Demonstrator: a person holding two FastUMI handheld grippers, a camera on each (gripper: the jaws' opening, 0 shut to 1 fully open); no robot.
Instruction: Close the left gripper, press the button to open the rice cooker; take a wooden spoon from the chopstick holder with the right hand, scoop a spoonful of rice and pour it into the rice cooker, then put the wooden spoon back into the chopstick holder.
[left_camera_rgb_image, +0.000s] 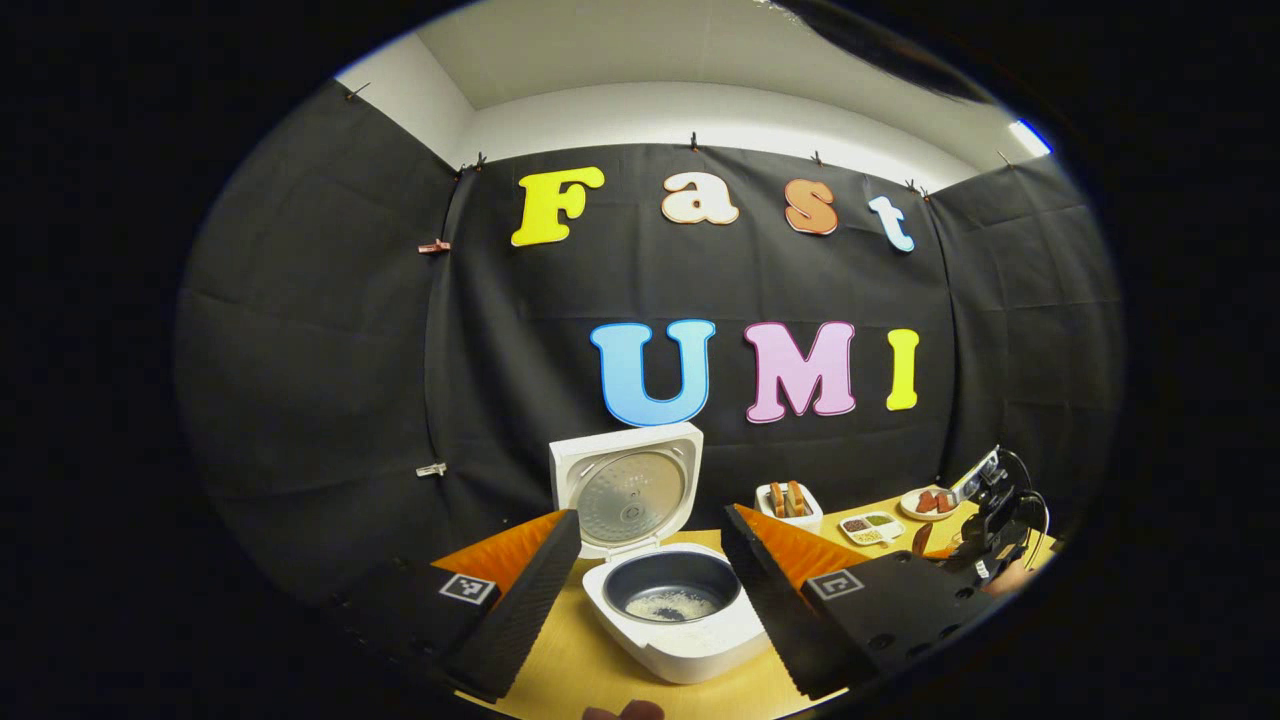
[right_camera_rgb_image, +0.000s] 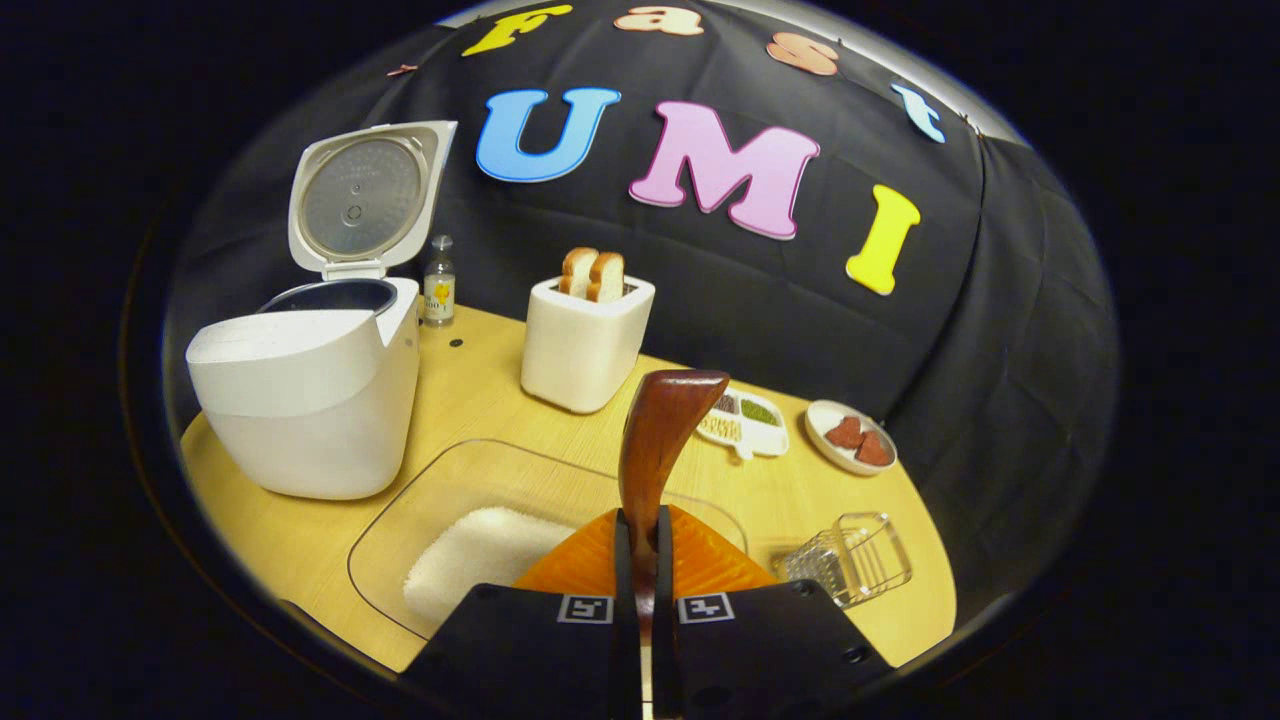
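Note:
The white rice cooker stands with its lid upright, and a little rice lies in the dark inner pot. My left gripper is open, its fingers spread to either side of the cooker and holding nothing. My right gripper is shut on the handle of the brown wooden spoon, which stands upright above a clear tub of rice. The inside of the spoon's bowl faces away from me. The clear chopstick holder sits to its right. The cooker stands at the left of the right gripper view.
A white toaster with bread, a small bottle, a divided dish of grains and a plate with red pieces stand toward the back of the wooden table. The right gripper appears far right.

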